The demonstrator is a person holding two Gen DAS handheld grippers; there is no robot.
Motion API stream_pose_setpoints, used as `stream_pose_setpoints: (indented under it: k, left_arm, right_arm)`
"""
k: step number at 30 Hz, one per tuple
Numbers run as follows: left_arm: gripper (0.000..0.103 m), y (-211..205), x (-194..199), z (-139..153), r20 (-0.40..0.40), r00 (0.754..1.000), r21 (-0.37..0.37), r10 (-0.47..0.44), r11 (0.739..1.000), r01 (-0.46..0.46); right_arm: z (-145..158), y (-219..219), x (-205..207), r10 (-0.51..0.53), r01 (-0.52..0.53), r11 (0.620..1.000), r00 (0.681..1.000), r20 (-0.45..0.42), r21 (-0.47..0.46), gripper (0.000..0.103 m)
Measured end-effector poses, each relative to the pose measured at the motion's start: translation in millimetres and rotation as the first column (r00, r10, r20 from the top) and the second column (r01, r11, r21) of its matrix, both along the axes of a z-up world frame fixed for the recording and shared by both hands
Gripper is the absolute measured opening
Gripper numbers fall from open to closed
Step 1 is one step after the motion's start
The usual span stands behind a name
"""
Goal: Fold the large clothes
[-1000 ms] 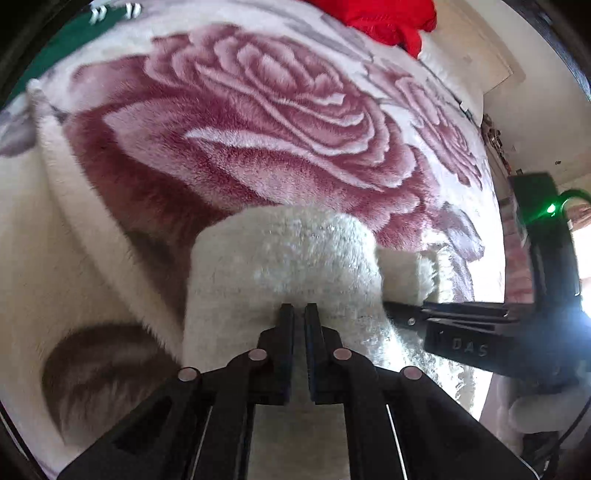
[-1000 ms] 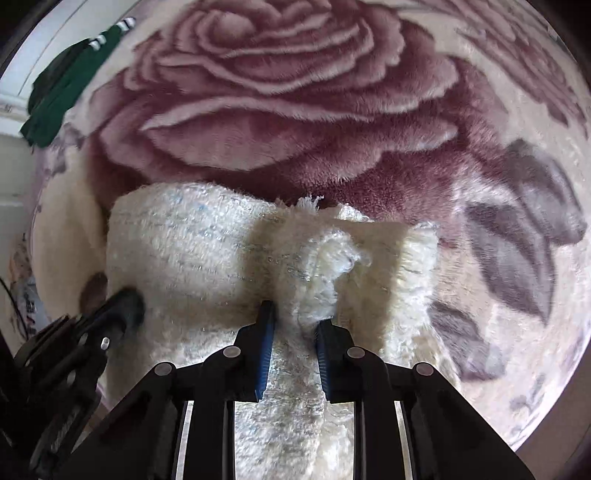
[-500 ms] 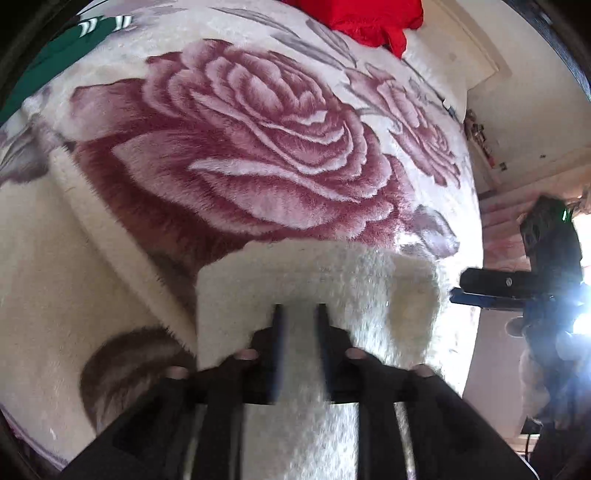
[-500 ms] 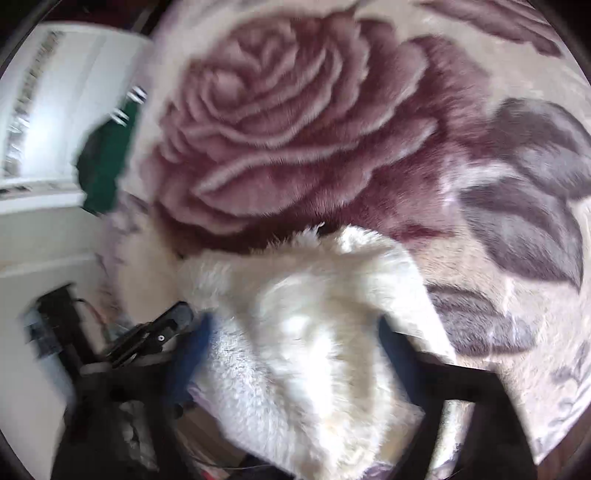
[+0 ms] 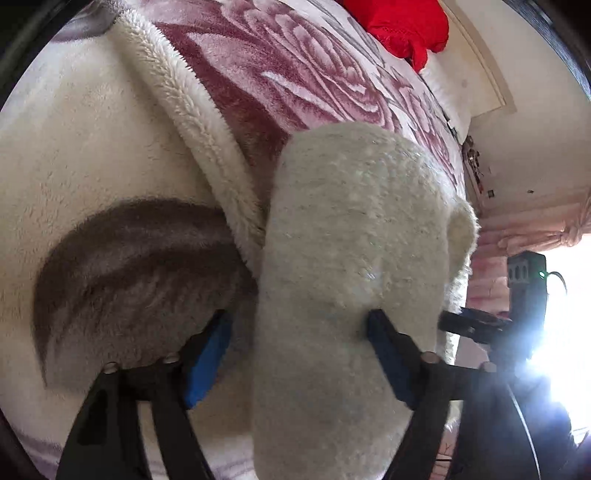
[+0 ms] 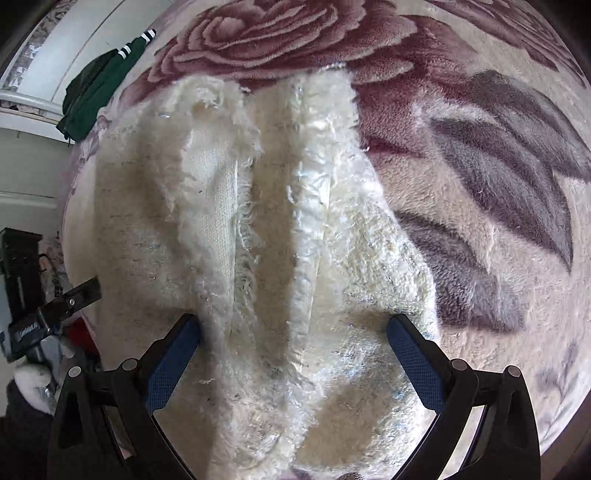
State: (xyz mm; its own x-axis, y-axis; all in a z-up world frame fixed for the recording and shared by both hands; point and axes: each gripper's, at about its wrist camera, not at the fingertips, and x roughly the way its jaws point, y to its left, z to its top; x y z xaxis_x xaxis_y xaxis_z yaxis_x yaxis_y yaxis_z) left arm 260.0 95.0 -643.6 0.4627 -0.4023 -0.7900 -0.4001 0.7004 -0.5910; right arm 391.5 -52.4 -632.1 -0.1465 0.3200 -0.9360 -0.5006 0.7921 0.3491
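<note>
The cream fuzzy garment (image 6: pixel 266 229) is lying folded on the rose-patterned plush blanket (image 6: pixel 480 155), bulging between both tongs. The left gripper (image 5: pixel 295 347) is opening, its pads off the fabric; the right gripper (image 6: pixel 293 332) is gaping wide. A green garment (image 6: pixel 99 85) and a red one (image 5: pixel 402 26) are lying well apart.

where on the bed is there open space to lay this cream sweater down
Free: the rose blanket right of the cream sweater, over the grey leaves, and the rose stretch beyond the sweater, between the green garment and the red garment. Crowded: the near edge, where both hand-held grippers, left opening and right open, straddle the sweater.
</note>
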Motion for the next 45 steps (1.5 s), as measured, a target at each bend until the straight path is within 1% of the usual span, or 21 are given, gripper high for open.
stream_pose_setpoints:
  k: [3,5,9,10,13,14,16,17,20,22,24,25,26,27,28,29,31,34,38,42,45]
  left_arm:
    - [0.078,5,5,-3,0.003,1.0,-0.042,-0.005,0.999,0.005]
    - [0.078,8,5,-8,0.008,1.0,-0.07,-0.011,0.997,0.012]
    - [0.078,14,2,-17,0.022,1.0,-0.15,0.005,0.989,-0.001]
    - [0.078,14,1,-19,0.029,1.0,-0.165,0.005,0.986,0.0]
    - [0.078,14,-1,-21,0.066,0.998,-0.187,-0.003,0.982,0.016]
    - [0.078,13,0,-23,0.078,0.997,-0.201,-0.008,0.979,0.023]
    - [0.078,10,3,-25,0.098,0.995,-0.24,-0.017,0.97,0.041]
    - [0.078,8,6,-26,0.111,0.994,-0.258,-0.022,0.965,0.051]
    - [0.08,3,13,-27,0.141,0.989,-0.262,-0.035,0.962,0.071]
    - [0.079,3,15,-26,0.151,0.988,-0.263,-0.028,0.963,0.067]
    - [0.071,1,17,-16,0.173,0.984,-0.224,-0.034,0.972,0.073]
    - [0.066,0,19,-12,0.18,0.983,-0.208,-0.036,0.975,0.074]
    - [0.06,-2,20,-8,0.182,0.983,-0.191,-0.038,0.979,0.074]
    - [0.058,-3,22,-3,0.184,0.982,-0.174,-0.047,0.981,0.08]
    - [0.055,-4,25,4,0.187,0.981,-0.16,-0.053,0.984,0.084]
    - [0.054,-4,27,7,0.188,0.981,-0.159,-0.054,0.984,0.085]
    - [0.053,-4,34,16,0.183,0.981,-0.146,-0.068,0.985,0.096]
    - [0.053,-2,50,29,0.176,0.98,-0.128,-0.092,0.985,0.116]
    - [0.052,0,81,52,0.186,0.971,-0.094,-0.149,0.981,0.168]
    - [0.052,0,123,70,0.209,0.958,-0.072,-0.197,0.974,0.216]
    - [0.052,-3,176,84,0.235,0.943,-0.057,-0.234,0.965,0.254]
  right_arm:
    - [6,-18,5,-0.033,0.036,0.997,0.999,-0.043,0.063,0.103]
    - [9,-37,13,-0.089,0.103,0.984,0.991,-0.099,0.144,0.103]
    - [7,-61,25,-0.125,0.161,0.962,0.977,-0.171,0.222,0.103]
    - [9,-67,27,-0.126,0.167,0.957,0.976,-0.177,0.239,0.103]
    - [14,-89,32,-0.163,0.193,0.947,0.978,-0.133,0.258,0.103]
    - [10,-97,34,-0.177,0.212,0.943,0.972,-0.152,0.258,0.103]
    - [-4,-115,37,-0.217,0.27,0.931,0.951,-0.221,0.246,0.103]
    - [-19,-115,39,-0.213,0.279,0.93,0.939,-0.269,0.24,0.103]
    - [-61,-127,31,-0.219,0.323,0.919,0.894,-0.392,0.224,0.103]
    - [-84,-136,26,-0.244,0.408,0.871,0.843,-0.479,0.276,0.103]
    - [-89,-143,24,-0.271,0.46,0.825,0.831,-0.485,0.327,0.103]
    - [-90,-146,23,-0.273,0.481,0.801,0.823,-0.498,0.356,0.097]
    - [-90,-149,21,-0.272,0.49,0.791,0.818,-0.507,0.367,0.074]
    - [-89,-151,19,-0.273,0.502,0.779,0.811,-0.518,0.375,0.061]
    - [-88,-154,16,-0.281,0.524,0.761,0.797,-0.534,0.383,0.052]
    - [-86,-156,14,-0.297,0.541,0.75,0.79,-0.537,0.38,0.046]
    - [-79,-164,9,-0.327,0.575,0.721,0.774,-0.542,0.386,0.041]
    - [-66,-166,3,-0.344,0.594,0.695,0.77,-0.538,0.406,0.038]
    - [-41,-172,6,-0.348,0.59,0.674,0.785,-0.514,0.445,0.037]
    - [-15,-183,33,-0.372,0.605,0.629,0.786,-0.494,0.489,0.037]
    - [0,-189,65,-0.416,0.623,0.594,0.779,-0.469,0.51,0.037]
